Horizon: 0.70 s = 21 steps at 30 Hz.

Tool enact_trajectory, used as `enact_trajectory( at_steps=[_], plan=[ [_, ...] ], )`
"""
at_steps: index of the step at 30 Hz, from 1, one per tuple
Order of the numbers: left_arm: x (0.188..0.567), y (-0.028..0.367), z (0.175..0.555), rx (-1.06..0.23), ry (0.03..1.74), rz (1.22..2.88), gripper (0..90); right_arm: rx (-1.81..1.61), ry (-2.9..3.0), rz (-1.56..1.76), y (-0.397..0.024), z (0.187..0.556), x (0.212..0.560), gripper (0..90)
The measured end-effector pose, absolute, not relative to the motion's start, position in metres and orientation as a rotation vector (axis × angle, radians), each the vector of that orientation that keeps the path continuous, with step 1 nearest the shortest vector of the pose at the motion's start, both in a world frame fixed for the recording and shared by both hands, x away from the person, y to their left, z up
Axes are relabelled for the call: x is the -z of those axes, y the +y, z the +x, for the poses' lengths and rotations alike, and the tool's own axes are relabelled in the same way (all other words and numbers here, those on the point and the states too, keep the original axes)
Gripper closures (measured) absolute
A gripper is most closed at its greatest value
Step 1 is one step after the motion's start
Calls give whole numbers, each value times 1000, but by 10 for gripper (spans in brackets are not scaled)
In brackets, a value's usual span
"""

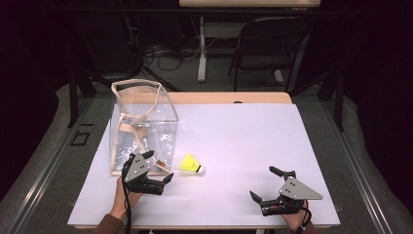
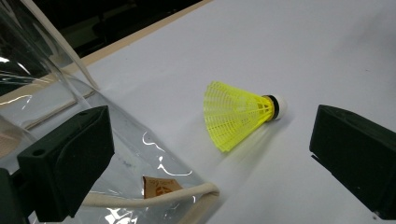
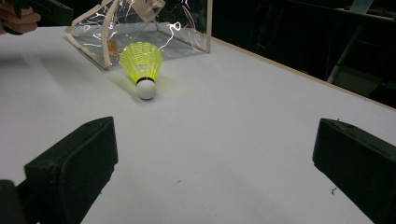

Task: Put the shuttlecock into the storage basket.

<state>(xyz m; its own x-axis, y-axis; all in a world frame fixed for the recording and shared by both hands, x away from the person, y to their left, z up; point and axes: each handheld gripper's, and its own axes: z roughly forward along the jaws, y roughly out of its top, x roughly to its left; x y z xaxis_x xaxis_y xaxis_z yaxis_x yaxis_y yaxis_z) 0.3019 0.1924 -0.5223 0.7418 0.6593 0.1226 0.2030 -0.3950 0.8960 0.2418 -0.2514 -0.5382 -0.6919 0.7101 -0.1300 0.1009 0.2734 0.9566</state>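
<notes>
A yellow shuttlecock (image 1: 192, 164) with a white cork tip lies on its side on the white table sheet (image 1: 234, 141), just right of a clear plastic bag (image 1: 142, 126) with beige trim and straps. My left gripper (image 1: 159, 167) stands open at the bag's front right corner, a short way left of the shuttlecock (image 2: 239, 113). In the left gripper view the bag's clear wall (image 2: 70, 121) is close on the left. My right gripper (image 1: 265, 183) stands open near the table's front right, empty, facing the shuttlecock (image 3: 142, 65) and the bag (image 3: 140, 28) farther off.
The bag stands upright with its mouth open at the table's left. Beyond the table's far wooden edge (image 1: 229, 97) are a dark folding chair (image 1: 268, 48), a table leg and cables on the floor. White sheet stretches between the two grippers.
</notes>
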Motion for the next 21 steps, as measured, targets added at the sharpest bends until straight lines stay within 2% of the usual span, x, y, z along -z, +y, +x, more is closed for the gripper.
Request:
enact_trajectory(
  at_steps=[21],
  plan=[
    [519, 170, 319, -491, 581, 2080, 4, -1445, 2017, 727, -251, 243, 539, 0]
  ],
)
